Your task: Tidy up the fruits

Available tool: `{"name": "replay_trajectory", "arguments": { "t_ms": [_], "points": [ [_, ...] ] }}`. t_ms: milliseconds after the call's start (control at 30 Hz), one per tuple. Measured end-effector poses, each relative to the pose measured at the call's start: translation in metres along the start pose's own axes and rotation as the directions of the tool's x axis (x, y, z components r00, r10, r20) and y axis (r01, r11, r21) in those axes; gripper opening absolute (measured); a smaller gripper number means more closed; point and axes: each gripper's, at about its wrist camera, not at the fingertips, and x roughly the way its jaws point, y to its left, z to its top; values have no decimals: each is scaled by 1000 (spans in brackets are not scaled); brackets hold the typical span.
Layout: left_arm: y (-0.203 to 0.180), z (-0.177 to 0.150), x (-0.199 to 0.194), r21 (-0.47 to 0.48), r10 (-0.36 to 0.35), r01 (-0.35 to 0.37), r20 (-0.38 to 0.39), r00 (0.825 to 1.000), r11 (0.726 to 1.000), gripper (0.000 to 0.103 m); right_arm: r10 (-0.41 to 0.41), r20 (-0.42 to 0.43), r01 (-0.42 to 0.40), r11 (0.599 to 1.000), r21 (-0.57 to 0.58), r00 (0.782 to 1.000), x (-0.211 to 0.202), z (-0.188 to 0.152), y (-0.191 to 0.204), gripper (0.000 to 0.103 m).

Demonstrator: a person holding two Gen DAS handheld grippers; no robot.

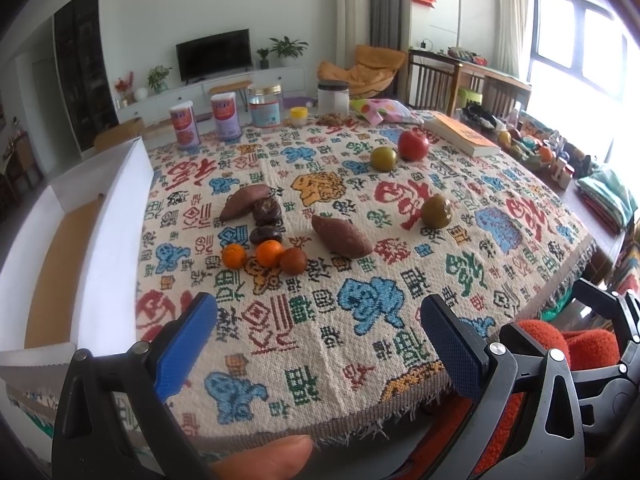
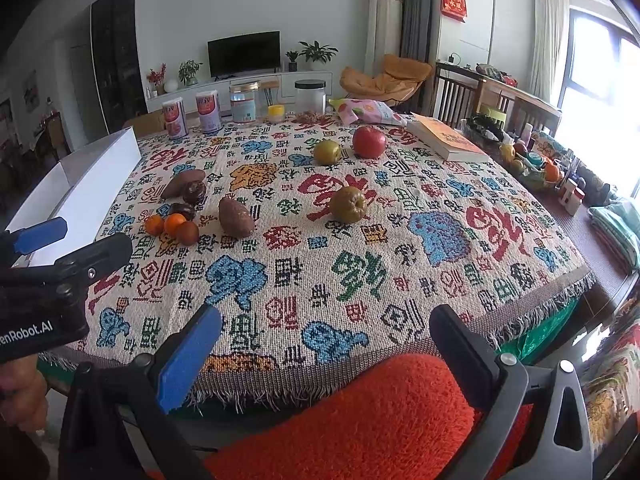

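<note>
Left wrist view: left gripper point(image 1: 316, 340) wide open, empty, over near edge of tablecloth point(image 1: 360, 360). Fruit well ahead: 3 oranges point(image 1: 269, 253) w/ 2 sweet potatoes point(image 1: 340, 236) left-centre, 2 green pears point(image 1: 436, 211) and red apple point(image 1: 413, 145) farther right. White box point(image 1: 116, 216) at left.

Right wrist view: right gripper point(image 2: 326, 348) also wide open, empty, above orange cushion point(image 2: 360, 412); fruit well apart, nearest is pear ahead.

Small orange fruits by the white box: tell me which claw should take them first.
Left. The orange fruits lie on the cloth's left side beside the white box, just ahead of the open left claw. The right claw, also open, sits further right, nearer the green fruit.
</note>
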Motion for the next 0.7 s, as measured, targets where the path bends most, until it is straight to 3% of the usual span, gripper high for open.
{"name": "replay_trajectory", "arguments": {
  "t_ms": [700],
  "points": [
    [2, 1, 0, -4, 0, 0, 0, 1000, 1000, 102, -1, 4, 1, 1000, -2, 1000, 0, 0, -1, 103]
  ]
}}
